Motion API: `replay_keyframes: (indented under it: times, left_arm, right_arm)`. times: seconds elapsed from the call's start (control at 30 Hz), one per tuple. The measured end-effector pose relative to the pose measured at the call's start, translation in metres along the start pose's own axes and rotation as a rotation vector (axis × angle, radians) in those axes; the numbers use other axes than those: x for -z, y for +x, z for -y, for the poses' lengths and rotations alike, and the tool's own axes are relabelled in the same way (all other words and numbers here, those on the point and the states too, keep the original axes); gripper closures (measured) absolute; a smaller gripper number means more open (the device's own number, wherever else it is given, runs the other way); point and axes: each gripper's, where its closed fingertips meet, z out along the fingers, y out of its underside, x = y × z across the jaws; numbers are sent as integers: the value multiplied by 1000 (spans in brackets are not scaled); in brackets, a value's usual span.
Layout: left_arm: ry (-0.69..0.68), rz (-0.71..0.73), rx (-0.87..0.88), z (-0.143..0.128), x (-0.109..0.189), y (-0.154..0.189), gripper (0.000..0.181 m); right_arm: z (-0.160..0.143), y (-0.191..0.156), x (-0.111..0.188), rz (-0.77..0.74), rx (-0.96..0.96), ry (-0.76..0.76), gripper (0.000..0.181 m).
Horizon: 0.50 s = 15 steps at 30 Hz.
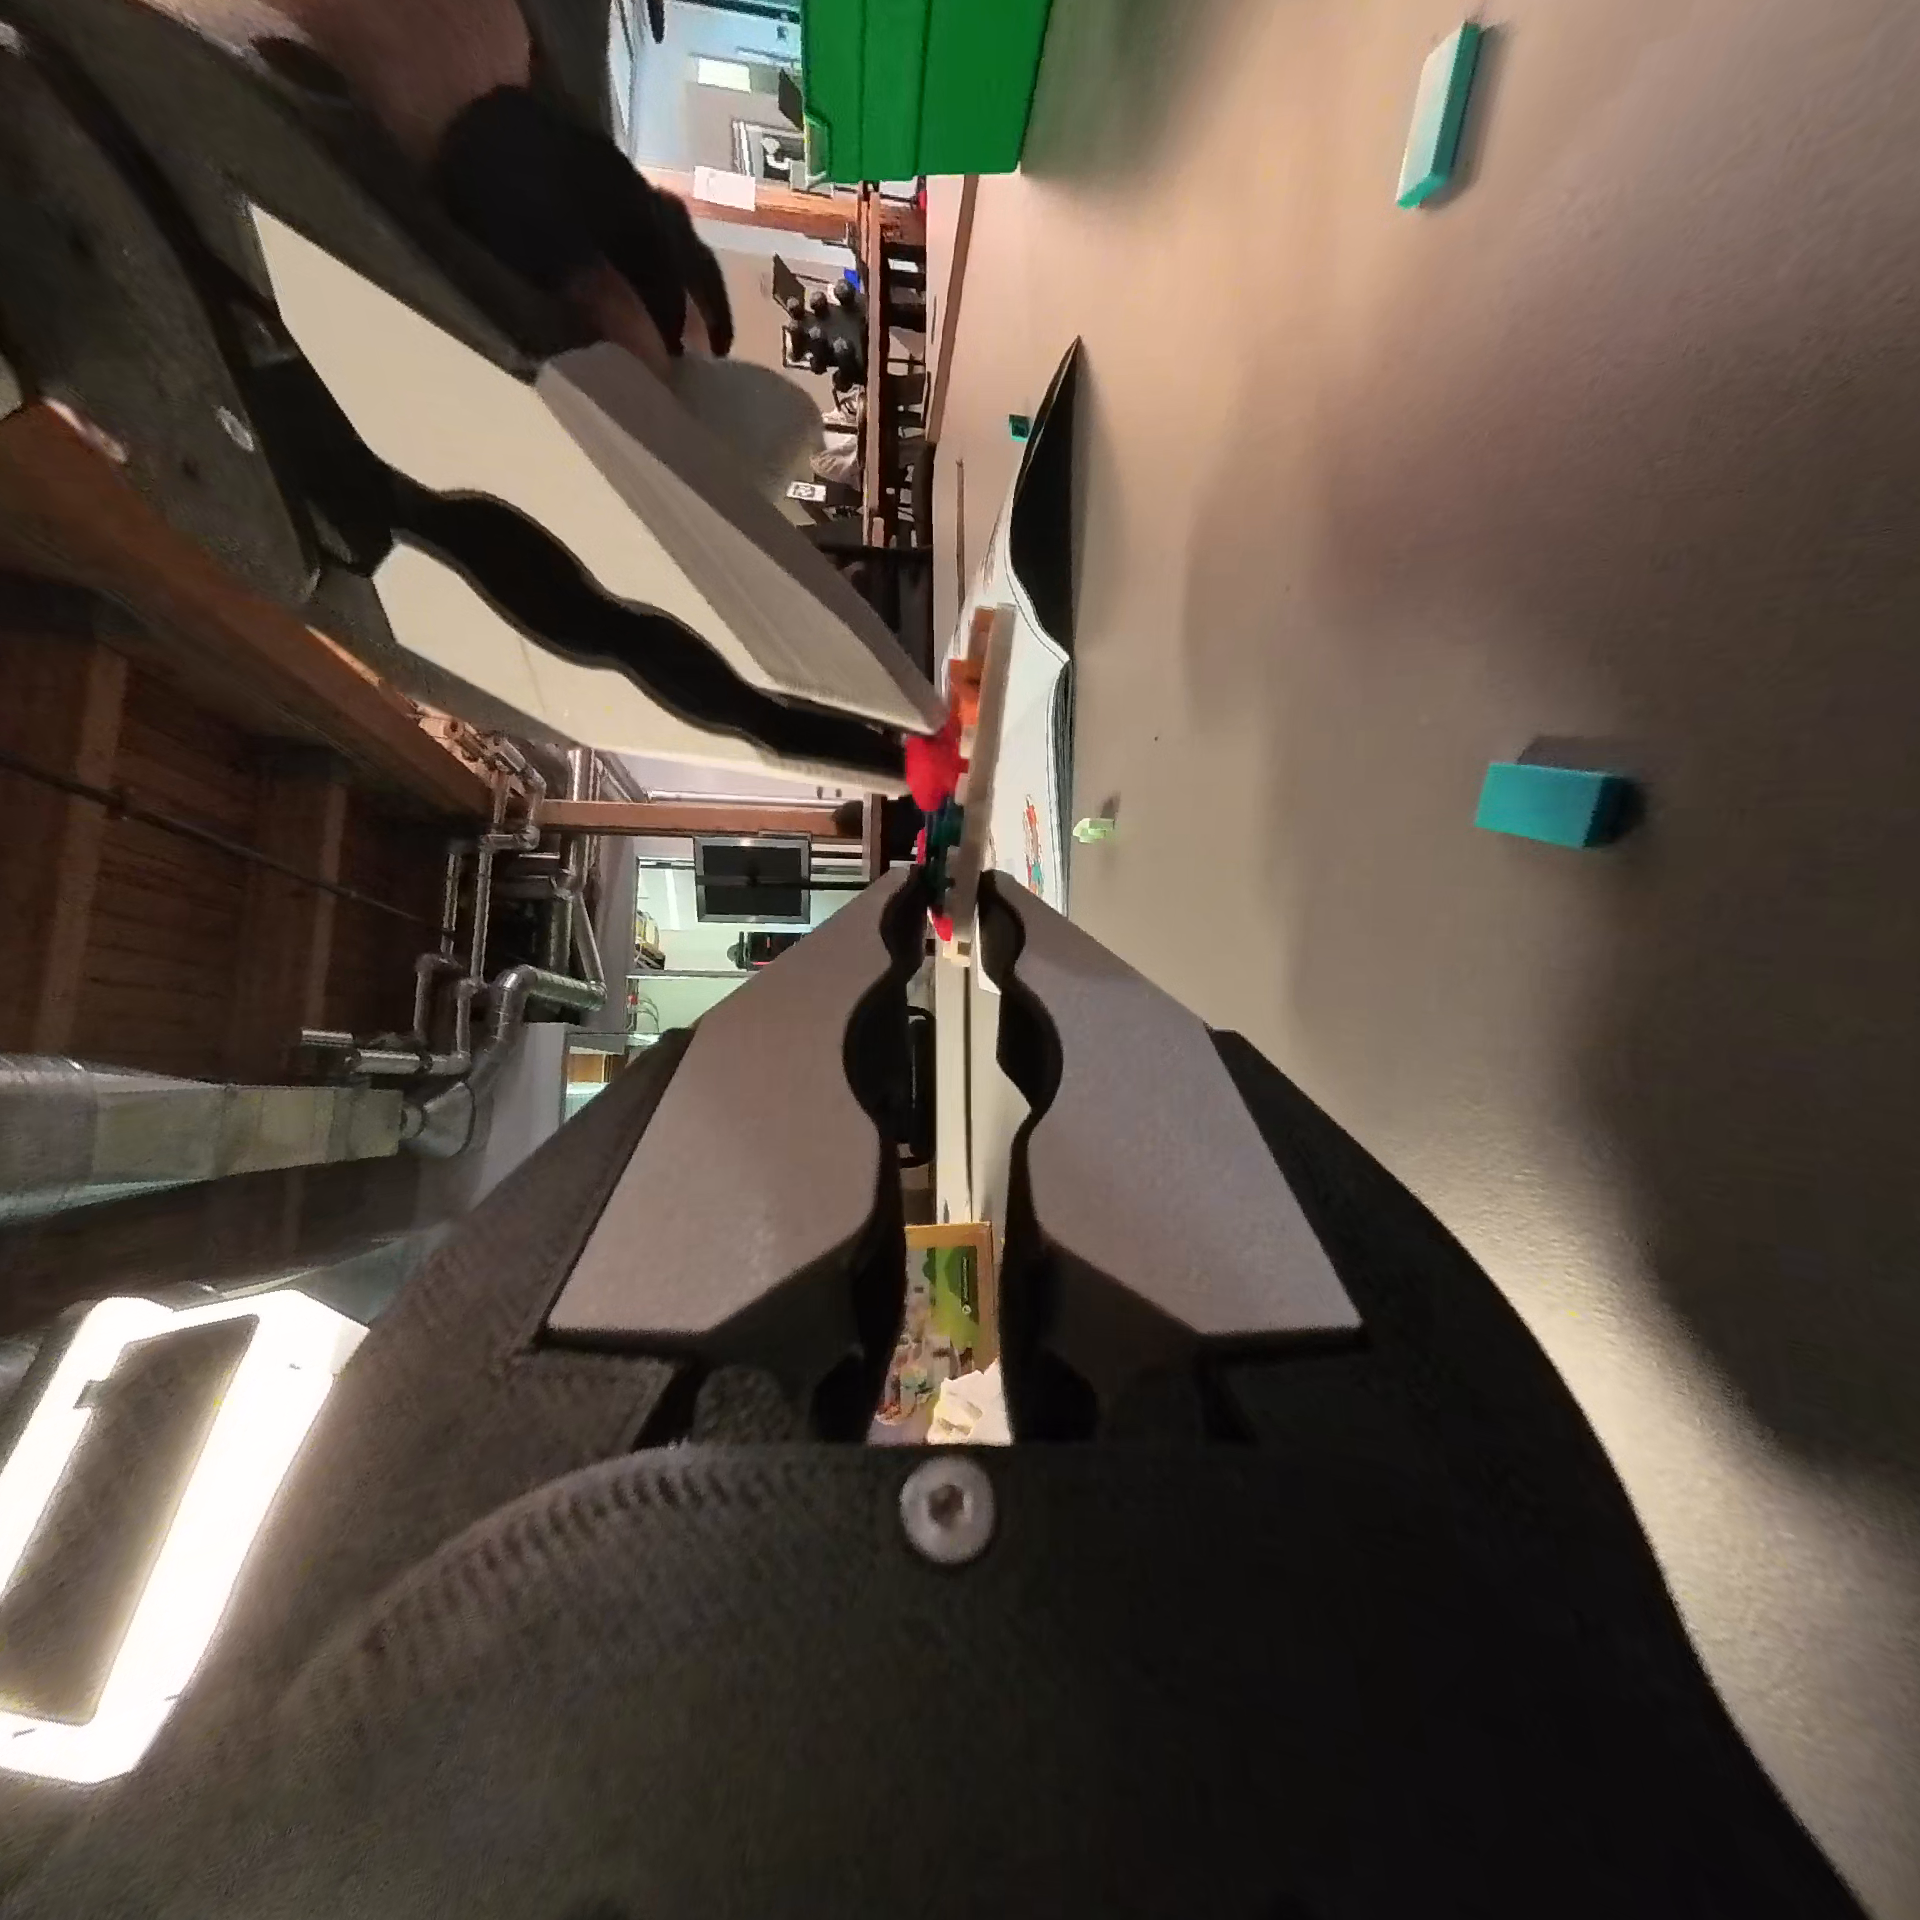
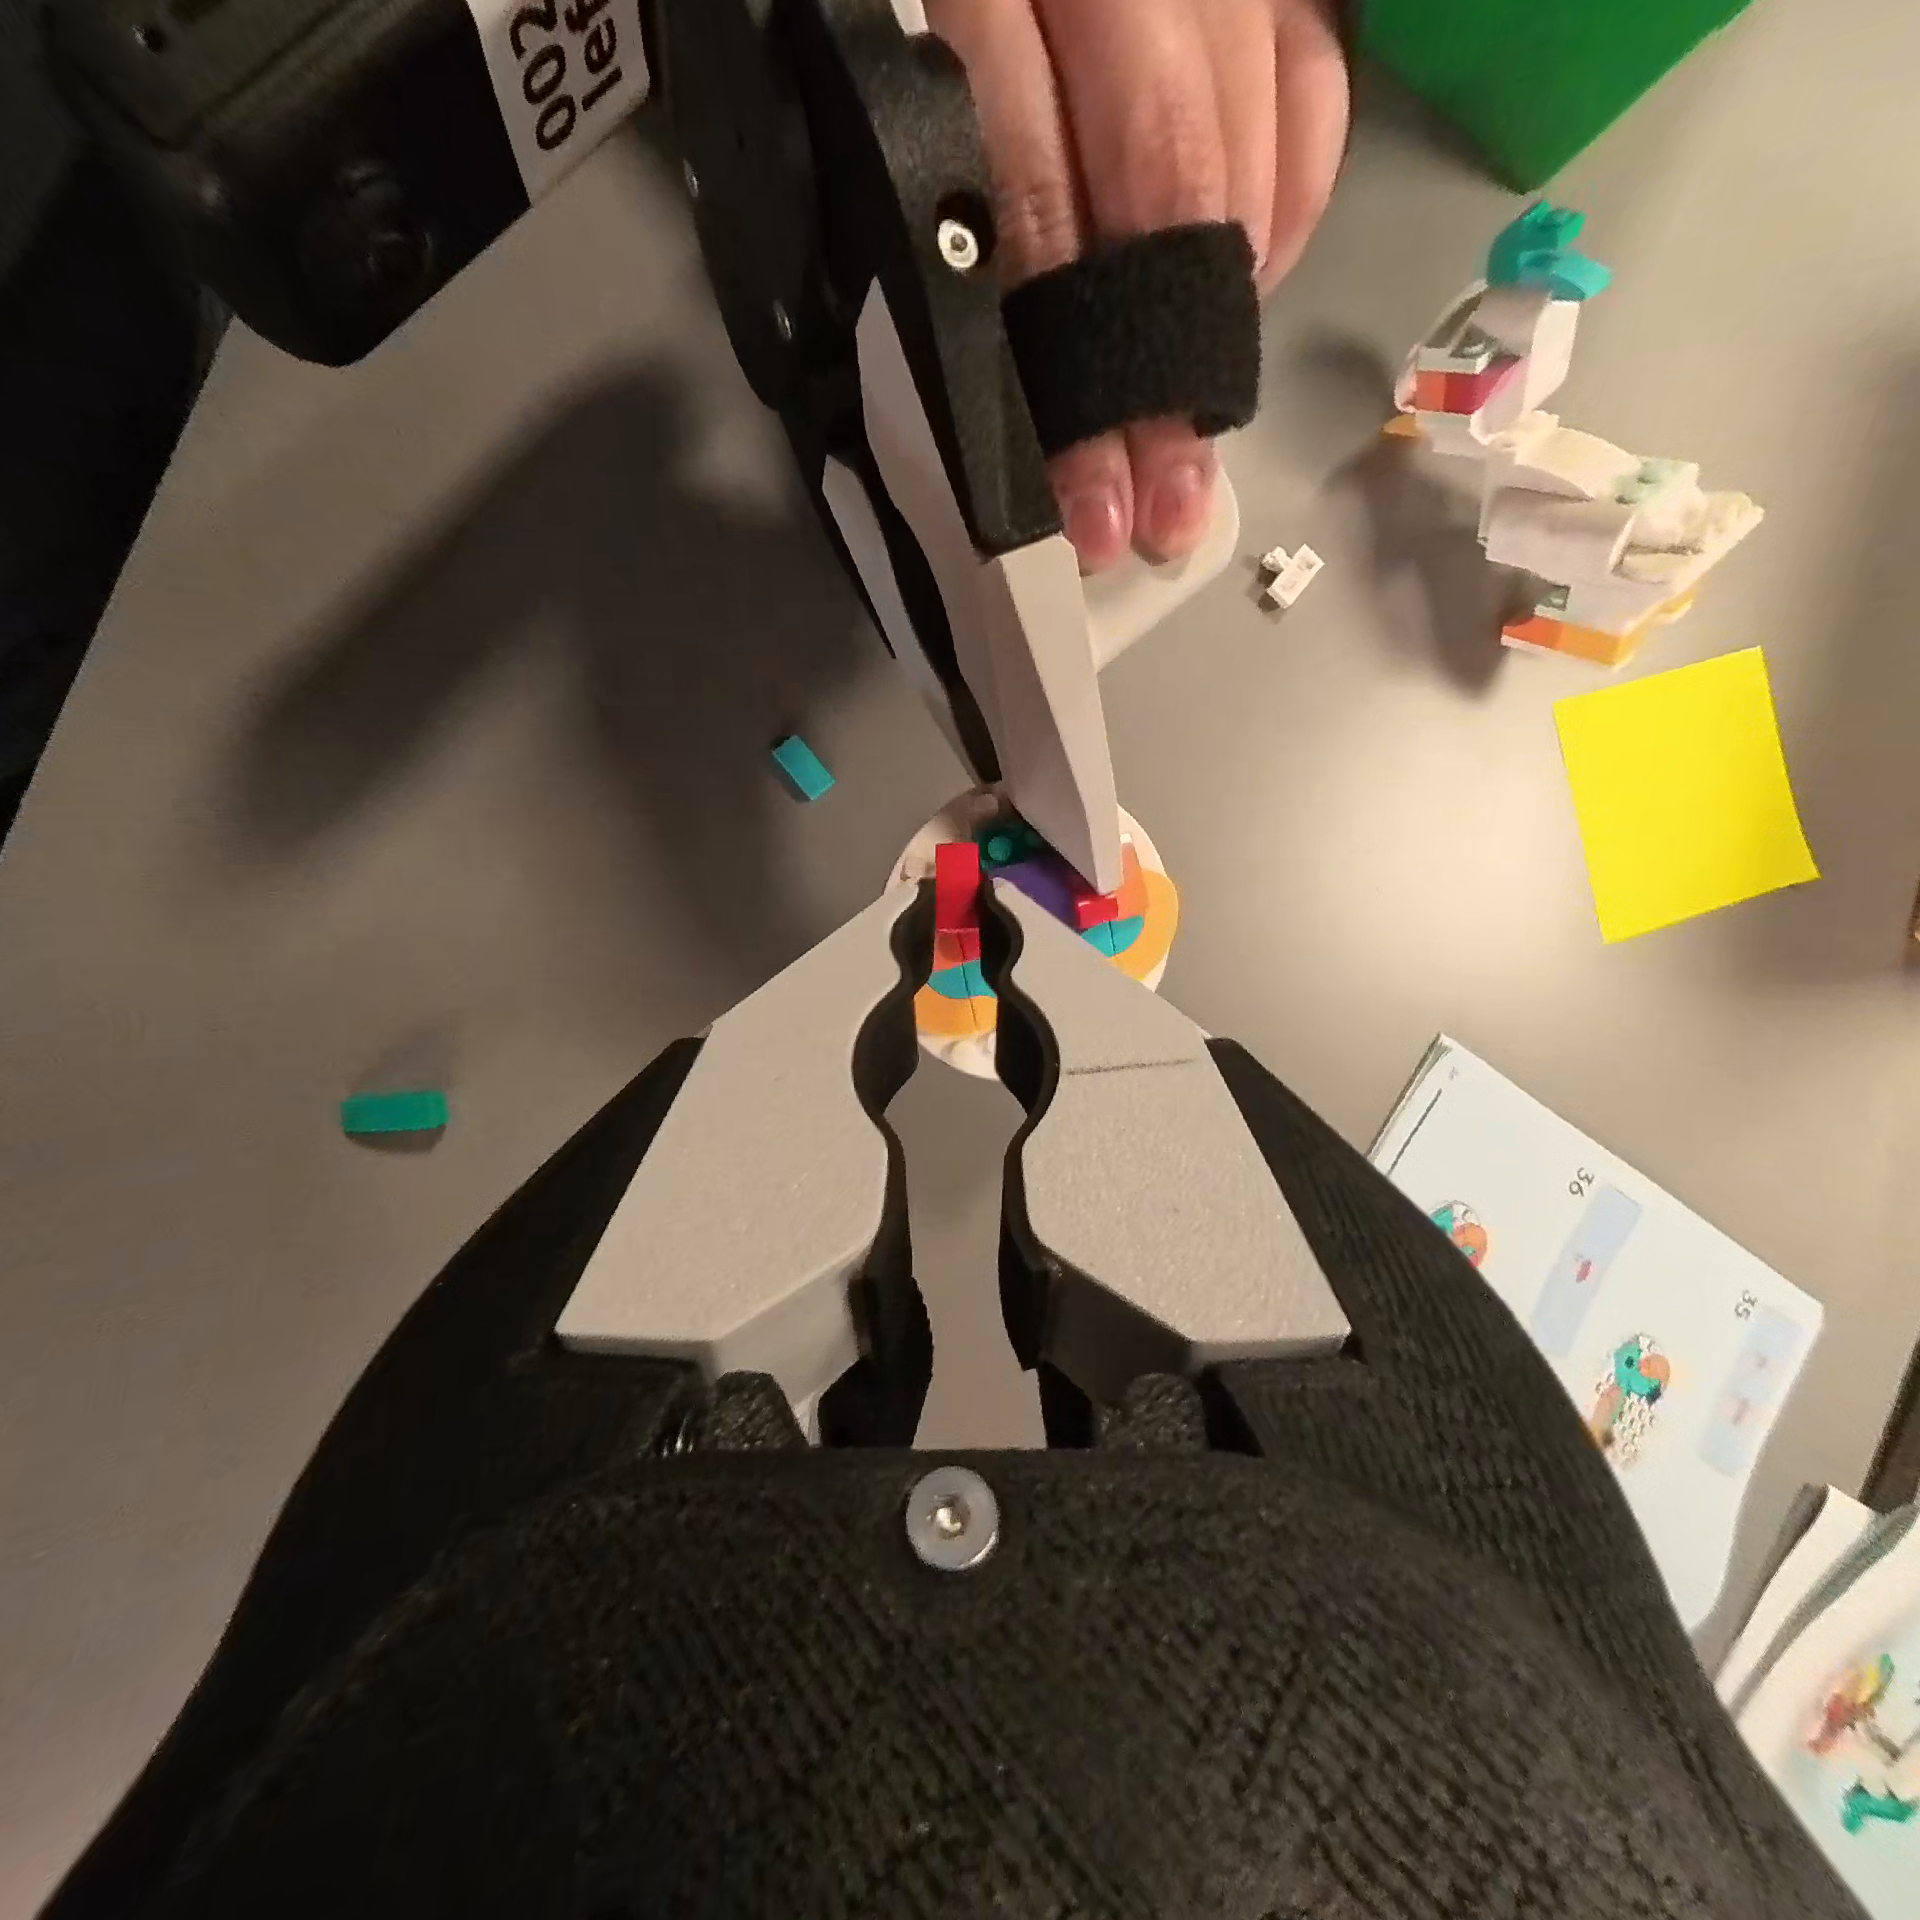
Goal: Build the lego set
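The right gripper [image 2: 954,914] hides part of the round lego plate [image 2: 1143,914]; the instruction booklet [image 2: 1621,1309] and green box [image 2: 1538,73] run off frame; the lego bird [image 2: 1558,499] is blurred.

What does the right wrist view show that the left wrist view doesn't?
Only the right wrist view: the half-built white lego bird, the yellow square paper note, the loose small white lego piece, and the right gripper shut on a red lego brick.

Only the left wrist view: the room behind, with a wall-mounted dark screen.

Both: the round multicoloured lego disc, held by the left gripper, two loose teal lego tiles, the green box, the instruction booklet.
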Motion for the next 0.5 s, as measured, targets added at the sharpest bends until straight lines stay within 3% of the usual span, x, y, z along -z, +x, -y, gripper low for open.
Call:
replay_keyframes:
  times: [0.5]
  left_arm:
    - [26,13,-8,5,1,-2,173]
  right_arm:
    - [0,-3,2,-3,60,-30,175]
